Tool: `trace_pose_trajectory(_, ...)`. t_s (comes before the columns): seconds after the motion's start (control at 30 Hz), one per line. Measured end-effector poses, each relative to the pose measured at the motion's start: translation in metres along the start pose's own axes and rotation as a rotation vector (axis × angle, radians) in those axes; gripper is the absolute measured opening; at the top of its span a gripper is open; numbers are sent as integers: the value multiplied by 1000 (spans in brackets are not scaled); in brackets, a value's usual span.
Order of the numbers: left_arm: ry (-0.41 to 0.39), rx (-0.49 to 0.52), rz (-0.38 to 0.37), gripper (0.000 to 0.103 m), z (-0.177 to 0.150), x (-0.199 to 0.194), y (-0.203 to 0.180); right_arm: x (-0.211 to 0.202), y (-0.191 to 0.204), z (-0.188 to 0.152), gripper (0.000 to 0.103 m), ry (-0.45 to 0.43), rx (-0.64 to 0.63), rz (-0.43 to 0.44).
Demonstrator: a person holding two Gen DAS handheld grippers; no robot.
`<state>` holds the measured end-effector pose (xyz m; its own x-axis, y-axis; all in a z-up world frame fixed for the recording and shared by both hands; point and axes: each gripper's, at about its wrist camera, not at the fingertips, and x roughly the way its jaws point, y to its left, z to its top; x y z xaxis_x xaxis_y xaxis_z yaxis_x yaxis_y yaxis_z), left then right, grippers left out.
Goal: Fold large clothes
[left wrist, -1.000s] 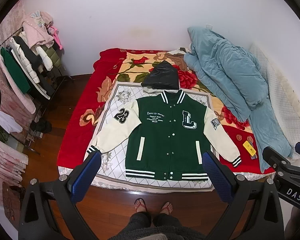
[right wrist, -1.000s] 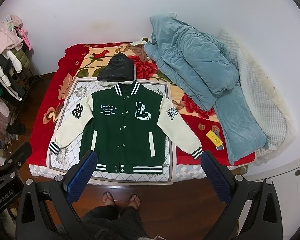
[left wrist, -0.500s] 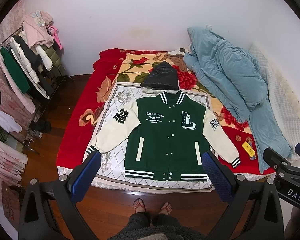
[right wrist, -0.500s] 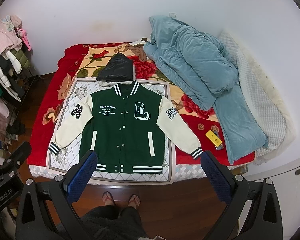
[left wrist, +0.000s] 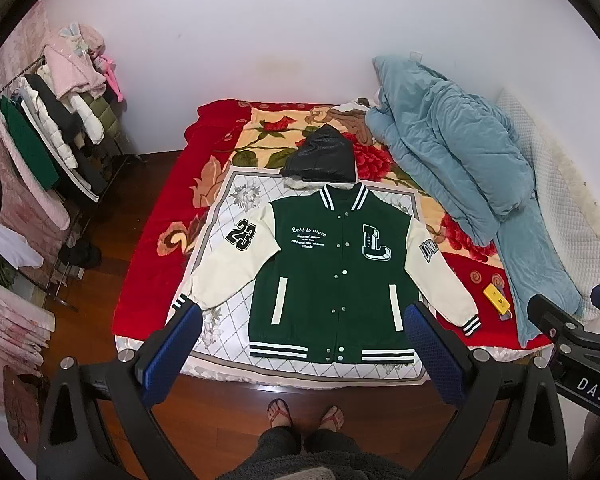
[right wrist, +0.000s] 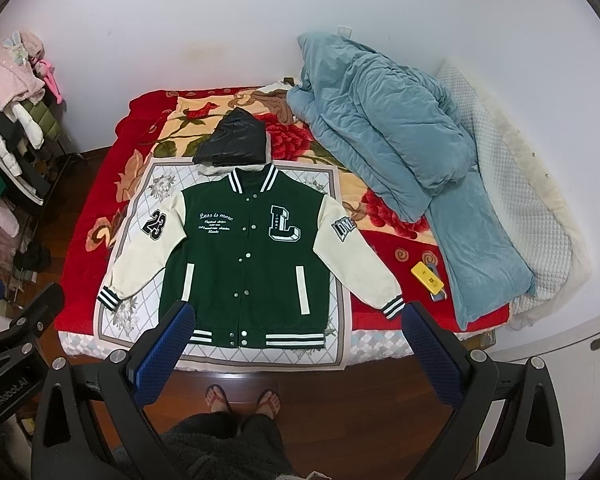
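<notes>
One green varsity jacket (left wrist: pixel 334 276) lies flat, front up, sleeves spread, on the white quilted sheet (left wrist: pixel 236 216) at the bed's near edge. Black hood (left wrist: pixel 320 156) beyond its collar, blue duvet (left wrist: pixel 452 148) far right. Left gripper (left wrist: pixel 300 344) and right gripper (right wrist: pixel 296 344) both hang above the floor, jaws wide apart, empty.

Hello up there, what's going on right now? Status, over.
Both claws, left claw and right claw, open, empty, above the floor. Green jacket flat on the bed, buttoned, sleeves spread, unfolded. Black hood by its collar; yellow gadget near one cuff.
</notes>
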<state>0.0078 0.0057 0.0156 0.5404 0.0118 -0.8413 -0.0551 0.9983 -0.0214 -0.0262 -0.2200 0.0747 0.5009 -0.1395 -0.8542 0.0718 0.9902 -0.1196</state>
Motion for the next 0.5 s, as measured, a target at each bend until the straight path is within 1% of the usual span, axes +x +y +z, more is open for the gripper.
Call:
trace_pose_trajectory(0.37,0,1,0,103,-1,-1,-1,-3,1,5,103,6,1,2)
trace_pose_trajectory(0.5,5,5,-7,103,6,-1,-9,-3,0,4,103,8,4,8)
